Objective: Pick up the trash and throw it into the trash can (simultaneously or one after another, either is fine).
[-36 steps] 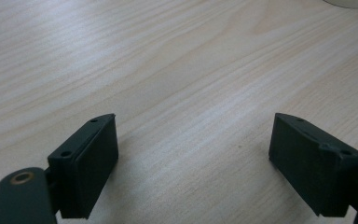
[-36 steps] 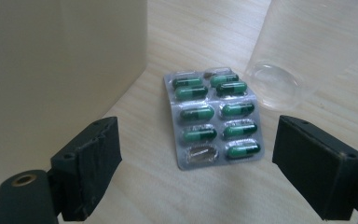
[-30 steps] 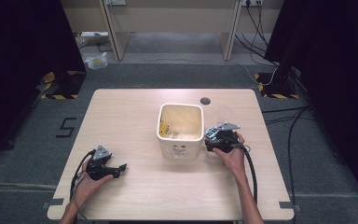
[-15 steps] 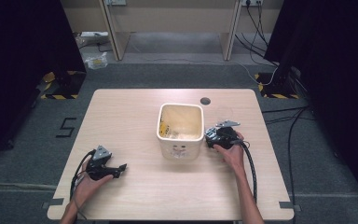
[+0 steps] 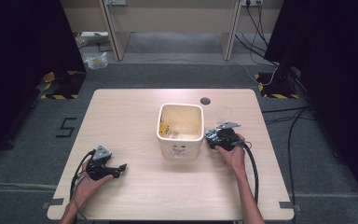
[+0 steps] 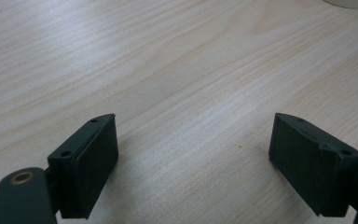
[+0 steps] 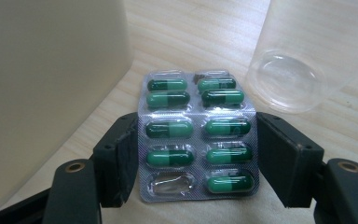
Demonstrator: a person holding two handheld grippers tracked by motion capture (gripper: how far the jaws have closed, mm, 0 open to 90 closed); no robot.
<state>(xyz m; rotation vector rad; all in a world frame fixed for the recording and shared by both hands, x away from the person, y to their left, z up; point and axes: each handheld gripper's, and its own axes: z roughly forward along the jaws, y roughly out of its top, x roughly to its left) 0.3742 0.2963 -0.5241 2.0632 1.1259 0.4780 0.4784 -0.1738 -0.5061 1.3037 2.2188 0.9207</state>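
The left gripper rests near the table's front left edge, jaws wide apart over bare wood. One cream bin stands mid-table. Just right of it, the right gripper has been closing its jaws around one pill strip: nine green capsules, one empty pocket, beside one clear cup.

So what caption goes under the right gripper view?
Right gripper closing around a blister pack of green capsules beside a cream bin.
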